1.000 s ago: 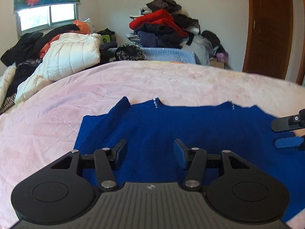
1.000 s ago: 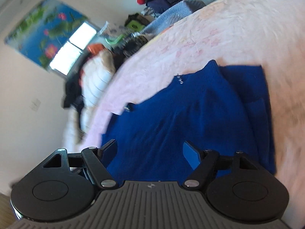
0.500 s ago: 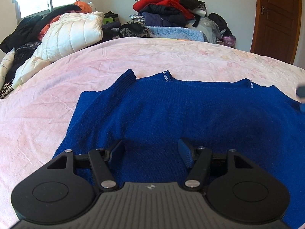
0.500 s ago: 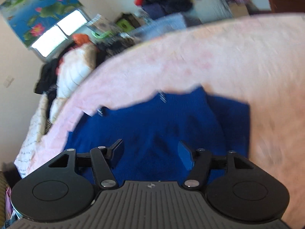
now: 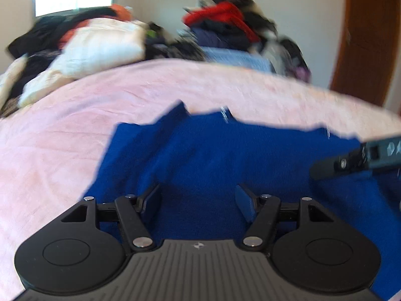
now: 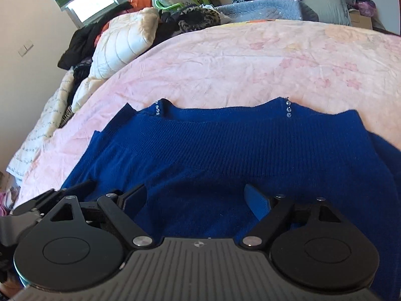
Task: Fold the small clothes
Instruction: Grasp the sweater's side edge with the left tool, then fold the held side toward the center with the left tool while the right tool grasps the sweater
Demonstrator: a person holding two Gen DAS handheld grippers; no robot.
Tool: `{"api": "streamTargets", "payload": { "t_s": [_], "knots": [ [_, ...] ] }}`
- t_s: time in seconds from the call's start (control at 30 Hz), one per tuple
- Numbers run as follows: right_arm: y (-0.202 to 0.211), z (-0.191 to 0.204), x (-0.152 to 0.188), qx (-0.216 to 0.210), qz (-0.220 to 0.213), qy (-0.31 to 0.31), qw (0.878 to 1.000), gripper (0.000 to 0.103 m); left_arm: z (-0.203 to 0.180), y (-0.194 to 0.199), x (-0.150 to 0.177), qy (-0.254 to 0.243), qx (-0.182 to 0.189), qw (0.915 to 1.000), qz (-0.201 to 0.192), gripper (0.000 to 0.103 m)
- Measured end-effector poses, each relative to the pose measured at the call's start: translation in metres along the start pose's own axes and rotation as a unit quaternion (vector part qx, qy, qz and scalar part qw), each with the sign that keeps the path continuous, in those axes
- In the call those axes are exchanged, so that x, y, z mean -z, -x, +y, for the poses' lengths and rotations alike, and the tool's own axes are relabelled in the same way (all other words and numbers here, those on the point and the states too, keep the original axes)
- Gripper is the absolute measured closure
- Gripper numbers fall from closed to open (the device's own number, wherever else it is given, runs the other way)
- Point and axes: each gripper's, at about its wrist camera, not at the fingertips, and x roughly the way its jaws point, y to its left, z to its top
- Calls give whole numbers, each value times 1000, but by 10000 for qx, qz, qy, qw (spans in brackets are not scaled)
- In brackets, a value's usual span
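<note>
Now both grippers sit over the blue sweater (image 6: 225,150), which lies flat on the pink bedspread (image 6: 250,62), neckline w/ its small rhinestones toward the far side. Left gripper (image 5: 198,203): jaws apart, nothing pinched, only knit below them. Right gripper (image 6: 195,200): jaws opening, no fabric between them as far as I can see.

Changed vs. a sec ago: the right wrist view was tilted and off to one side of the garment; it's now roughly level and centred on the body, w/ the left tool's finger poking in at its lower left. The left view is blurred, so probably that hand is mid-move too; a sleeve looks folded inward at the sweater's left edge.

Meaning: no grip yet — likely lining up on the near hem for the next fold.
</note>
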Motion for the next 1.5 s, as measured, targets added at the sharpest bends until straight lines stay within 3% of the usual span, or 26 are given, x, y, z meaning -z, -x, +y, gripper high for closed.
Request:
{"api": "streamTargets", "payload": {
  "t_s": [0.07,0.13,0.2,0.3,0.4,0.47,0.5,0.6,0.7,0.8,0.83,0.87,0.97,1.03,1.07,1.1,1.13,1.2,1.27,1.33,1.4,1.5],
  "knots": [
    [18,5,2,-195,-250,-78,9995,23,20,33,6,692,175,9965,-427,36],
    [39,13,10,-602,-623,2,9962,21,45,60,20,1724,251,9835,-495,32],
    [52,20,19,-933,-747,-34,9928,11,70,76,40,2742,167,9610,-327,32],
    [54,27,36,-1115,-642,-163,9916,10,94,79,60,3700,-34,9290,53,32],
    [45,31,58,-1004,-548,-144,9933,10,102,74,60,3912,-34,9202,115,32],
    [35,28,69,-957,-400,-221,9944,10,107,72,58,4273,-36,9040,154,30],
    [29,25,75,-975,-350,-280,9942,11,110,71,58,4532,-23,8913,148,29],
    [27,17,85,-1252,-557,-428,9896,6,115,68,60,4907,43,8711,196,26],
    [26,14,88,-1369,-613,-502,9874,5,124,67,66,5601,239,8273,358,26],
    [24,16,90,-1386,-618,-384,9877,3,126,65,68,6058,325,7932,528,26],
    [24,18,91,-1383,-627,-342,9878,3,125,63,68,6137,411,7861,616,26],
    [24,18,91,-1377,-631,-322,9879,2,123,60,66,6131,447,7857,687,26],
    [23,18,90,-1382,-630,-329,9879,2,125,49,54,5884,185,8059,632,27],
    [23,17,90,-1420,-624,-367,9872,2,129,42,45,5806,17,8125,515,27],
    [23,17,90,-1438,-621,-374,9870,2,131,36,41,5739,32,8170,561,40],
    [23,16,90,-1448,-621,-379,9868,2,130,32,36,5579,16,8272,670,58],
    [23,16,89,-1443,-606,-406,9868,2,126,26,33,5359,11,8401,841,88],
    [25,16,82,-1427,-446,-668,9865,3,113,22,27,4755,-73,8748,927,91],
    [25,17,63,-1714,-183,-974,9802,7,97,27,21,4024,-325,9123,694,91],
    [24,23,39,-2004,-69,-1034,9742,6,75,32,18,3219,-624,9437,442,91],
    [16,36,12,-2143,172,-912,9723,5,47,40,15,2267,-837,9703,124,92],
    [-7,66,-26,-2223,752,-598,9702,4,1,61,17,942,-741,9916,-479,92]
  ]
}}
